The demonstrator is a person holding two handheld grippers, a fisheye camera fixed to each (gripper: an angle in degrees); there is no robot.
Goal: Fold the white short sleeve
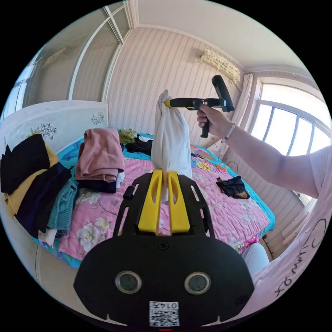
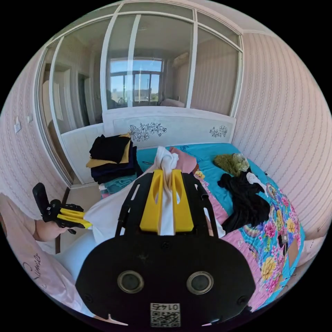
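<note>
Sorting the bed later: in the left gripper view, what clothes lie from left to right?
Dark and yellow stack → pink pile → white short sleeve held up by both grippers → small black garment.

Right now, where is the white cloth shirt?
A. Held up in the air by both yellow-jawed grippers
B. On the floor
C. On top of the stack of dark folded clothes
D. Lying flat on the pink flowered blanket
A: the white cloth shirt hangs bunched above the bed, with the right gripper pinching its upper end and the left gripper pinching its lower end; in the right gripper view, white fabric sits between the yellow jaws.
</note>
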